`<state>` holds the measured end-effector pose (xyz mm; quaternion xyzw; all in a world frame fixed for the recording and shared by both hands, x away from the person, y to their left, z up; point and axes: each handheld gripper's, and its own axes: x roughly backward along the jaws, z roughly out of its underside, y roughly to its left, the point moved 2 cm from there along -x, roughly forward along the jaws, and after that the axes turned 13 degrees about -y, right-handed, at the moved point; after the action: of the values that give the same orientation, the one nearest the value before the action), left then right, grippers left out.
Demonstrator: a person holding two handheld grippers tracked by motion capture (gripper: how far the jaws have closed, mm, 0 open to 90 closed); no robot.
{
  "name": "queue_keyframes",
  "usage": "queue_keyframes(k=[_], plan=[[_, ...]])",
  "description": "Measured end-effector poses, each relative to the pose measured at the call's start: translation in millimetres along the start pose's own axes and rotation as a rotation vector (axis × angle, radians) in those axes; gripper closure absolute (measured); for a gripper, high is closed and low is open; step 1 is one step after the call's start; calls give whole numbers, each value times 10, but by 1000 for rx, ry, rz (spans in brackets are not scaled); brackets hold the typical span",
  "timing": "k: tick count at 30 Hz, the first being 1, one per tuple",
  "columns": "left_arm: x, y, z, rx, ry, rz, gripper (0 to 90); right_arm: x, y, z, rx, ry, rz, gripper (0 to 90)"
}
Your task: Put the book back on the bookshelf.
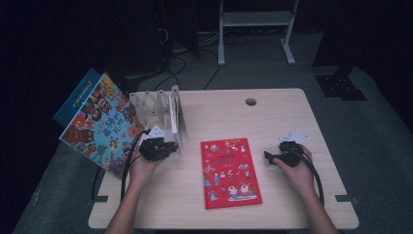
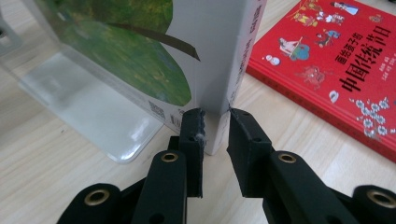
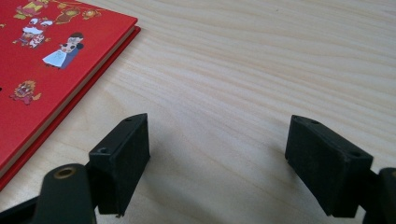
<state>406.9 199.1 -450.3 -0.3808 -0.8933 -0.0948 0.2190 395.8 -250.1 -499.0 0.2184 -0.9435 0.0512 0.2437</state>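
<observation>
My left gripper (image 2: 215,140) is shut on the lower corner of an upright book (image 2: 219,51) with a white spine and a green cover; both pads press on the spine's sides. The book stands on the table at a clear plastic book rack (image 2: 93,121). From the high view, that gripper (image 1: 163,146) is at the rack's (image 1: 156,107) near end, by the thin upright book (image 1: 178,117). A red picture book (image 1: 230,171) lies flat mid-table. To its right, my right gripper (image 1: 272,157) rests open with bare wood between its jaws (image 3: 233,163), and the red book (image 3: 42,70) lies to their left.
Two large colourful books (image 1: 100,124) lean out over the table's left edge beside the rack. A round cable hole (image 1: 251,102) sits near the far edge. Cables trail from both grippers. A white frame's legs (image 1: 255,29) stand on the floor beyond the table.
</observation>
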Motion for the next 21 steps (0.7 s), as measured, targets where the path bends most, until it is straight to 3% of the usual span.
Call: queue_keyframes(k=[12,17,21], plan=[[-117,0,6,27,-17,2,708,-1,1,0,1,-1,-1,207],[-106,-8,-2,31,-21,8,629,-1,3,0,0,0,-1,207],[-80,-18,4,28,0,10,505,-2,8,0,4,-1,-6,206]])
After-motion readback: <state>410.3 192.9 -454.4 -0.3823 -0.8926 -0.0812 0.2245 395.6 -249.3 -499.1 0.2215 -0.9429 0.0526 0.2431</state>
